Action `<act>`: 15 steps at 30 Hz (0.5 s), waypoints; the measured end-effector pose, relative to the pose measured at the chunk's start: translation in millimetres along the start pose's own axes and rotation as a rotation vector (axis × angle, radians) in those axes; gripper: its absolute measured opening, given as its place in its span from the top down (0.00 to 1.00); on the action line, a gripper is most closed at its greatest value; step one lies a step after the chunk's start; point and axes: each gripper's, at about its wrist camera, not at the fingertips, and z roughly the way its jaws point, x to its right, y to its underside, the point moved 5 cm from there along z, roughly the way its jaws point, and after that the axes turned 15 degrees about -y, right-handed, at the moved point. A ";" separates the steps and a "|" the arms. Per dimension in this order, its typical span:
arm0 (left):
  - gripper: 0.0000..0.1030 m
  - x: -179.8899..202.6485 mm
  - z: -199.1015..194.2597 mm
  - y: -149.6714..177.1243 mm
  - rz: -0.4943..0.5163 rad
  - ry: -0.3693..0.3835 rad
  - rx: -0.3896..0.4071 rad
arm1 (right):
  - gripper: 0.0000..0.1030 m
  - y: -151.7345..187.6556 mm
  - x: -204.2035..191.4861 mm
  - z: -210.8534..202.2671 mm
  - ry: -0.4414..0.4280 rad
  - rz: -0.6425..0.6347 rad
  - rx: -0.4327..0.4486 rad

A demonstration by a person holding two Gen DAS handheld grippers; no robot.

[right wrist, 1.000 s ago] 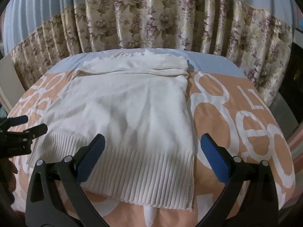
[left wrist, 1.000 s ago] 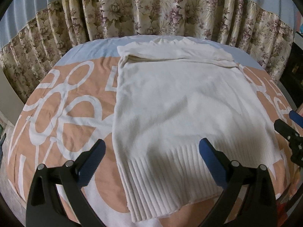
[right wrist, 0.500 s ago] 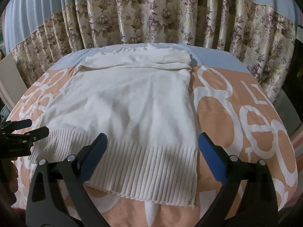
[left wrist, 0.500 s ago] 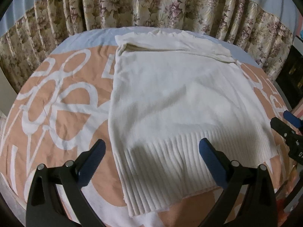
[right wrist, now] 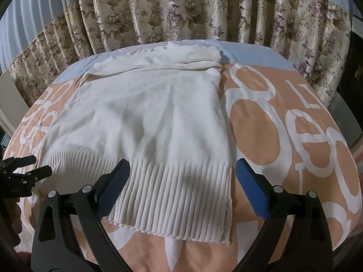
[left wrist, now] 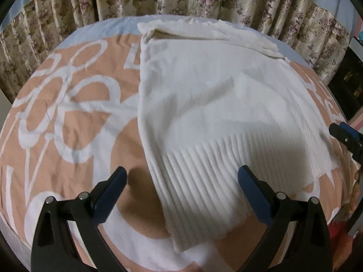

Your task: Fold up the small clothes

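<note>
Cream knit sweater lies on the bed, sleeves apparently folded in; both tongs spread, empty, above its ribbed hem; body folds remain.

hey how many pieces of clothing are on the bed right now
1: a white sweater lies flat across the middle of the bedspread, ribbed hem nearest the grippers. Its far end is folded over, so anything beneath it would be hidden.
</note>
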 end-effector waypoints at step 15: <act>0.85 3.2 -2.1 -9.7 0.027 0.083 -0.025 | 0.09 2.5 0.8 3.7 -0.005 -0.015 -0.022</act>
